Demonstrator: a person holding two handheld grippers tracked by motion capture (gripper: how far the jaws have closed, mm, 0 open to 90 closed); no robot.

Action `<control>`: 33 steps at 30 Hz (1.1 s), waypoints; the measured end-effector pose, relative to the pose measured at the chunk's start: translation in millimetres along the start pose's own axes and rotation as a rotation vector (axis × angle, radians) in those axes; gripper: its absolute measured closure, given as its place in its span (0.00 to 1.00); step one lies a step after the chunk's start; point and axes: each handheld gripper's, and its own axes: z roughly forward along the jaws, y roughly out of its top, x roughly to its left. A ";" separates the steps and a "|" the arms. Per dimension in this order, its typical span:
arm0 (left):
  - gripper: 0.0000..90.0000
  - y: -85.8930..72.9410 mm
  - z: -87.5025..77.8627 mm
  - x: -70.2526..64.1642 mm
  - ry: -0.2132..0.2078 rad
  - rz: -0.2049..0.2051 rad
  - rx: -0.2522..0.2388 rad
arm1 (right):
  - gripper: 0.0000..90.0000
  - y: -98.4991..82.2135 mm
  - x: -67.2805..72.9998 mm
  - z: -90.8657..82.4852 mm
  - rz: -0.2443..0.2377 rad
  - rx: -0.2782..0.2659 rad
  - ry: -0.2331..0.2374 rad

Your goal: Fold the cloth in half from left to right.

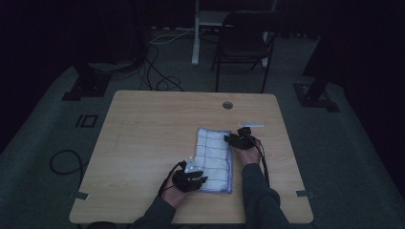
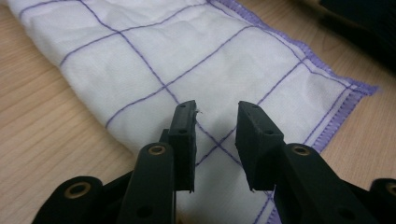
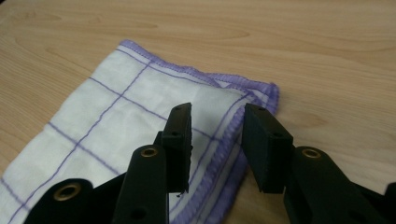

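Wooden table [image 1: 143, 143] with a round grommet hole [image 1: 227, 105]; beyond it a black folding chair [image 1: 243, 43], floor cables [image 1: 157, 71].

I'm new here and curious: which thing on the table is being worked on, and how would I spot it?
On the light wooden table, look at the near right part. There lies a folded white cloth with a purple grid and purple stitched hem, the only soft, checked thing there.

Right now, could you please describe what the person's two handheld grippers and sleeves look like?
Both are black two-jaw tools. The left gripper carries a grey three-cornered plate on top; the right gripper trails a black cable. Close up, the flat rectangular fingertips sit on arms with brass-coloured rivets. The sleeves are dark grey.
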 end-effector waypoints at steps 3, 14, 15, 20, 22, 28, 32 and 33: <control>0.76 -0.8 0.0 0.2 -0.002 -0.002 -0.002 | 0.84 5.5 -3.0 6.1 0.006 0.019 0.016; 0.74 -1.7 0.3 -5.9 -0.009 0.010 0.001 | 0.92 25.3 -2.3 -3.9 -0.102 -0.049 -0.103; 0.74 -1.6 0.1 -6.5 -0.009 0.013 0.001 | 0.91 25.3 -4.1 -2.6 -0.102 -0.035 -0.130; 0.73 1.1 -2.5 -4.6 -0.014 0.015 -0.018 | 0.84 22.0 -9.2 -6.6 -0.085 -0.035 -0.138; 0.73 2.9 -4.1 -0.9 -0.007 0.007 -0.026 | 0.81 20.1 -9.7 -7.6 -0.088 -0.034 -0.137; 0.72 7.6 -6.4 15.1 0.026 -0.015 -0.042 | 0.75 15.9 -11.2 -6.6 -0.083 -0.022 -0.127; 0.72 11.0 -7.6 22.1 0.038 -0.016 -0.046 | 0.71 14.8 -10.0 -6.1 -0.087 -0.024 -0.106; 0.71 11.9 -7.8 23.0 0.039 -0.022 -0.049 | 0.70 14.7 -9.7 -6.0 -0.088 -0.024 -0.104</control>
